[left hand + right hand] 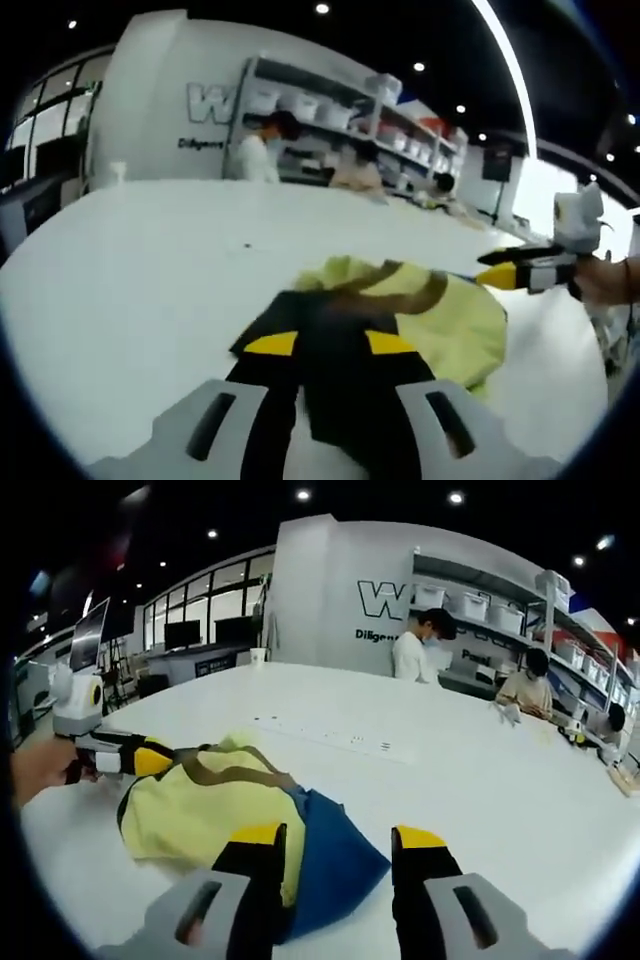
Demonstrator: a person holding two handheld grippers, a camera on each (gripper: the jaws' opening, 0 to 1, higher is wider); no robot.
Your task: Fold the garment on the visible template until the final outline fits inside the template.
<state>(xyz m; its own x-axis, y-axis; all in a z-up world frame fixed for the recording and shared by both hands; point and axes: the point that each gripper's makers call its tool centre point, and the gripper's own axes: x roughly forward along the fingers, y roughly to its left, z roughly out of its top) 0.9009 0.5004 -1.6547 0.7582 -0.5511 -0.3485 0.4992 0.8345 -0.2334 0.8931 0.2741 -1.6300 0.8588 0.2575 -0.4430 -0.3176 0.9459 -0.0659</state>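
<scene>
A crumpled garment (450, 320), yellow with olive trim and a navy part, lies on the white table (130, 280). My left gripper (330, 344) stands low over its navy end. The jaws are apart, with dark cloth lying between them. The right gripper (497, 276) comes in from the right, its yellow tip at the garment's far edge. In the right gripper view the garment (200, 810) lies left of centre, its blue corner (335, 865) between the wide-open jaws of my right gripper (339, 836). The left gripper (150, 760) touches the garment's left edge.
A hand (40, 765) holds the left gripper. A white cup (258, 656) and a long power strip (330, 738) sit farther back on the table (480, 780). Beyond the table, people (415, 645) work at shelves (500, 605) with white bins.
</scene>
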